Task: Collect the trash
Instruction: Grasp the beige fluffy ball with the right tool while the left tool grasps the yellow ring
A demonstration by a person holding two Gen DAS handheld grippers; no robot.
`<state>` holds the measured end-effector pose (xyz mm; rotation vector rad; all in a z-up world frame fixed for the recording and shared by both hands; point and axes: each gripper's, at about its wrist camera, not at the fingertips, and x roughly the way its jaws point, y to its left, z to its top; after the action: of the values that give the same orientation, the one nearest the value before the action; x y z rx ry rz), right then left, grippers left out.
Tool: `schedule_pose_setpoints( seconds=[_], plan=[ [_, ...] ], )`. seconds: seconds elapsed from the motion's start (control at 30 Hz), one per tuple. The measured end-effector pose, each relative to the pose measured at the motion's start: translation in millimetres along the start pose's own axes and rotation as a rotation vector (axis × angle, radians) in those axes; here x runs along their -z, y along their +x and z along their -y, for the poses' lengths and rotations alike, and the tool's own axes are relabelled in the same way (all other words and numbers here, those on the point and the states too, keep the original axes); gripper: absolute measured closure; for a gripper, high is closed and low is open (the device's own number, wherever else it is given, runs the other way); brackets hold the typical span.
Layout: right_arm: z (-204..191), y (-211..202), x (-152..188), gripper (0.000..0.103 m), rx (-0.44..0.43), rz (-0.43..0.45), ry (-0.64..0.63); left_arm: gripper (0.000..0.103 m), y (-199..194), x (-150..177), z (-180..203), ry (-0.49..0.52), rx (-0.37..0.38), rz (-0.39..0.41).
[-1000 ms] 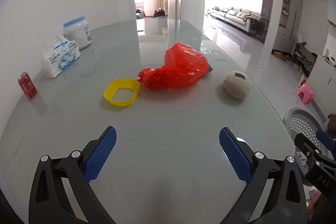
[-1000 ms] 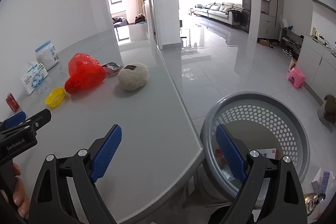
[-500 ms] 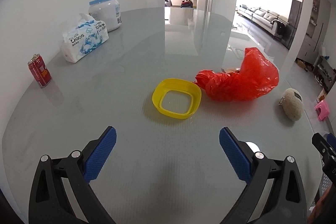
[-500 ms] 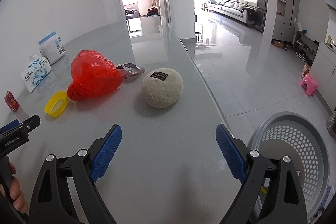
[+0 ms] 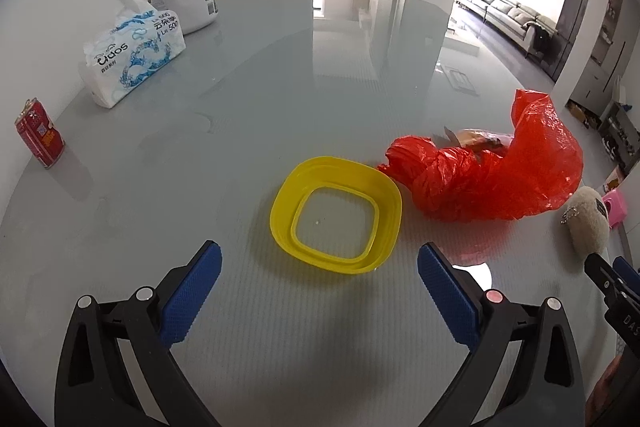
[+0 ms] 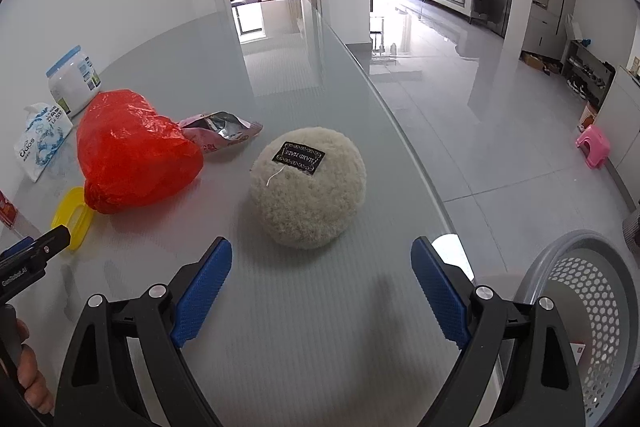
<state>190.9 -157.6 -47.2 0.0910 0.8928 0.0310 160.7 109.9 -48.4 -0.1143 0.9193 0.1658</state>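
Here the left gripper (image 5: pixel 319 279) hangs low in its frame, fingers spread wide and empty, just short of the yellow lid (image 5: pixel 336 215) at centre. The red bag (image 5: pixel 492 179) lies touching the lid's right edge. At far left stands a can (image 5: pixel 39 139), with tissues (image 5: pixel 134 57) and a jar (image 5: pixel 184 1) upper left. The right gripper (image 6: pixel 321 287) gapes empty before the wool ball (image 6: pixel 308 187); a wrapper (image 6: pixel 224 131) lies beyond; the basket (image 6: pixel 580 311) sits lower right.

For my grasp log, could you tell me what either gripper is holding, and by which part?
Nothing is held: the left gripper is open before the yellow lid, the right gripper open before the fluffy ball.
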Motion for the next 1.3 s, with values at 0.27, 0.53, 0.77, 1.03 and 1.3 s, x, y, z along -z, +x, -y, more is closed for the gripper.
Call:
schedule_pose_setpoints(
  seconds=[0.27,0.53,0.77,1.03,1.3],
  plan=[
    [-2.8,24.1,-17.1,0.016,-0.023,-0.047,0.013,0.006,16.2,-6.3,5.0,0.018,0.004,-0.037],
    [-9.4,35.4,-27.9,0.016,-0.028,-0.059,0.003,0.006,33.6,-15.5,-0.9,-0.003,-0.014,-0.066],
    [-10.3,41.4,-32.7,0.016,0.017,-0.057,-0.008,0.006,37.5,-19.5,1.6,0.009,-0.028,-0.060],
    [-15.8,45.2,-33.2,0.016,0.050,-0.058,-0.040,0.005,38.0,-19.8,3.8,0.015,-0.026,-0.050],
    [-21.2,45.5,-29.3,0.017,0.059,-0.051,-0.036,0.006,38.3,-19.9,2.8,0.017,-0.018,-0.049]
  ],
)
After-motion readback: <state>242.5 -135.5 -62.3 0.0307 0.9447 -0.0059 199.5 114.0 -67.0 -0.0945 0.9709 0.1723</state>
